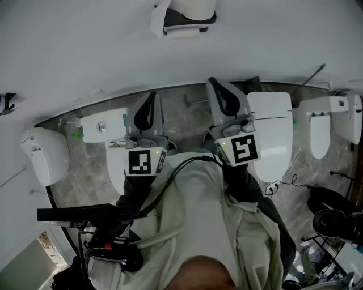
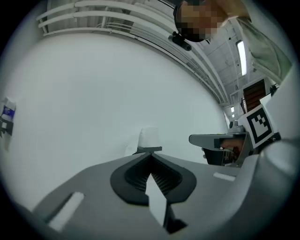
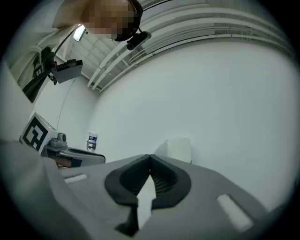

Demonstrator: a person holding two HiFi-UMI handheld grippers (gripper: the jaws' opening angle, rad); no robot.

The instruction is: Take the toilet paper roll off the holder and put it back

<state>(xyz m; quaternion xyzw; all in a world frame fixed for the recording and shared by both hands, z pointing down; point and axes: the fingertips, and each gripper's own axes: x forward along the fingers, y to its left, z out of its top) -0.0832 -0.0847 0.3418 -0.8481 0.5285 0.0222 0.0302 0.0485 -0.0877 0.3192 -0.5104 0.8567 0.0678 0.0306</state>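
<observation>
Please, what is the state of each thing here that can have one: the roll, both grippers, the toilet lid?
toilet paper roll: on its holder, loose end hanging
left gripper: shut, nothing between the jaws
right gripper: shut, nothing between the jaws
toilet lid: looks down

My left gripper [image 1: 152,96] and right gripper [image 1: 214,85] are grey with black-lined jaws, and each marker cube [image 1: 140,162] is checked black and white. The toilet paper roll [image 1: 194,5] is white, its holder [image 1: 187,22] black, the floor [image 1: 91,164] mottled grey.
</observation>
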